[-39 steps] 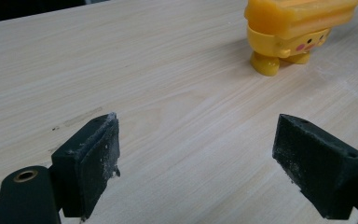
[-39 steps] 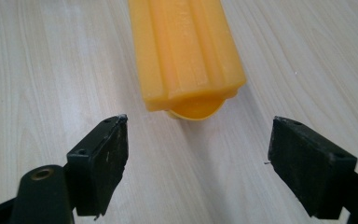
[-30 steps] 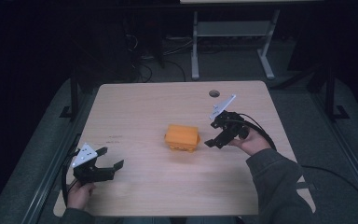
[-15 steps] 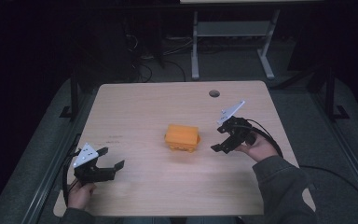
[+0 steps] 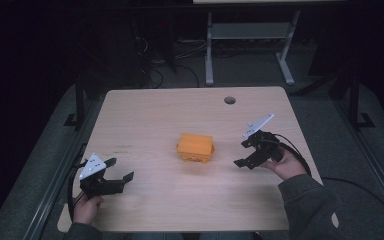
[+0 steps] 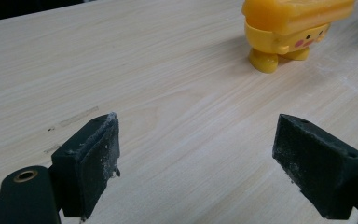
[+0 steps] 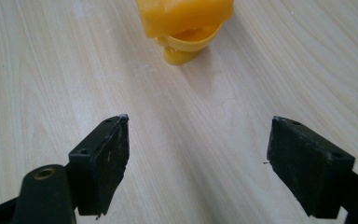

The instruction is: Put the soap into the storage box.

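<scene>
The right hand-held gripper (image 5: 244, 153) is held in the person's right hand (image 5: 280, 162) over the right part of the pale wooden tabletop (image 5: 150, 115), and its two black jaws stand wide apart with nothing between them. They point toward the middle of the tabletop, where the small orange-yellow plastic toy figure with a flat blocky top (image 5: 195, 147) stands. In the right gripper view, the toy figure (image 7: 185, 24) is ahead of the open jaws, apart from them, with bare wood in the space between; its rounded yellow foot touches the surface. A grey three-cornered plate sits on top of this gripper and a black cable goes from it toward the person's dark sleeve (image 5: 312, 210). The left hand-held gripper (image 5: 119, 170) is held in the left hand (image 5: 86, 207) near the front left corner of the tabletop, well apart from the toy, and its jaws are also wide open and empty. In the left gripper view, the toy figure (image 6: 289, 29) is seen farther off, up and to the right, standing upright on two short feet, with a small face and pink cheek on its lower yellow part. Near the far edge of the tabletop there is a round dark hole (image 5: 229, 100).
</scene>
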`<state>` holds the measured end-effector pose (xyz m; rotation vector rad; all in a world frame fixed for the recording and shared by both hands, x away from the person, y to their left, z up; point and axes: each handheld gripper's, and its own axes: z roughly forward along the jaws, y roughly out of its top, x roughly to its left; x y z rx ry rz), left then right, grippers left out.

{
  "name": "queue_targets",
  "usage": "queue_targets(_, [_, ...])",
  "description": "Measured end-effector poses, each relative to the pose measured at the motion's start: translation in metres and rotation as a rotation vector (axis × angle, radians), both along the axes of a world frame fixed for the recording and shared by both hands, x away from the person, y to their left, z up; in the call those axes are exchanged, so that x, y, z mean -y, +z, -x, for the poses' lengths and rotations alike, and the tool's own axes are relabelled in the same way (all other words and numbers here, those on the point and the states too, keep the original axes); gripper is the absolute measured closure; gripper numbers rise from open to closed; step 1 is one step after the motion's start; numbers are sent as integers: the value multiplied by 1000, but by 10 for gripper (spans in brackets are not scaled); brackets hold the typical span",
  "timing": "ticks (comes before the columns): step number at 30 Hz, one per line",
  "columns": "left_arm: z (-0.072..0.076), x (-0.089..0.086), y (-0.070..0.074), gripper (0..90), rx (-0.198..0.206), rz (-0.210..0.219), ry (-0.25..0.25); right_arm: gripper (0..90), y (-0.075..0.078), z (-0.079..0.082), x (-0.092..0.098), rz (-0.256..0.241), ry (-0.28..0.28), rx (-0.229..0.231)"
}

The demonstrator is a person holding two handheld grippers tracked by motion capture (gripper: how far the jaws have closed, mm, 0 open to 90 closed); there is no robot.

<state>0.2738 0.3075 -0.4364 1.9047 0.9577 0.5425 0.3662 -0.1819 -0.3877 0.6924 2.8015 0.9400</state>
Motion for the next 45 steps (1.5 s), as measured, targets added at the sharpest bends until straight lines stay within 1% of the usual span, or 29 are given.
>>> queue_targets(3, [0,1,0,141,1,-1,-2,204,-3,3,4,-7,-14,-11])
queue_targets(5, [0,1,0,141,0,0,-2,204,-3,4,5,-12,-13,-11])
queue_targets(6, [0,1,0,141,1,0,-2,204,-4,5,5,-7,-18,-20])
queue_targets(7, [0,1,0,141,1,0,-2,204,-4,5,6,-3,-17,-14])
queue_targets(9, [0,1,0,141,0,-1,-1,207,-4,8,9,-12,-23,-16])
queue_targets(14, [0,1,0,141,-1,2,-1,207,-8,11,14,-14,-28,-15])
queue_targets(17, [0,1,0,141,0,-2,-3,207,-13,16,19,-16,-45,-33])
queue_targets(19, [0,1,0,141,-3,0,-1,207,-14,16,20,-15,-42,-27])
queue_targets(21, [0,1,0,141,-2,-1,-1,207,-18,20,24,-25,-55,-35])
queue_targets(25, [0,1,-1,141,-2,-5,-4,207,-21,24,28,-29,-67,-42])
queue_targets(32, [0,2,-1,141,1,-1,-4,207,-28,35,39,-34,-84,-35])
queue_targets(33, [0,2,-1,141,-1,-1,-4,206,-30,40,41,-38,-92,-37])
queue_targets(34, [0,2,-1,141,0,-1,-5,206,-30,40,41,-38,-92,-37])
queue_targets(37, [0,2,-1,141,1,-5,-8,205,-36,49,46,-40,-96,-28])
queue_targets(38, [0,2,-1,141,-1,-12,-10,205,-37,51,47,-46,-103,-30])
queue_targets(39, [0,3,-1,141,0,-1,-6,205,-39,54,48,-48,-102,-27])
queue_targets(40, [0,3,-1,141,0,-3,-7,202,-41,56,49,-49,-107,-21])
queue_targets(41, [0,3,-1,141,0,-3,-7,192,-44,63,52,-57,-123,-15])
queue_targets(42, [0,3,-1,141,0,-3,-7,192,-44,63,52,-57,-123,-15])
queue_targets(43, [0,3,-1,141,1,-3,-10,168,-49,72,54,-64,-147,10])
queue_targets(44, [0,3,-1,141,1,-3,-10,168,-49,72,54,-64,-147,10])
queue_targets(45, [0,3,-1,141,2,-8,-12,164,-50,76,56,-68,-163,25])
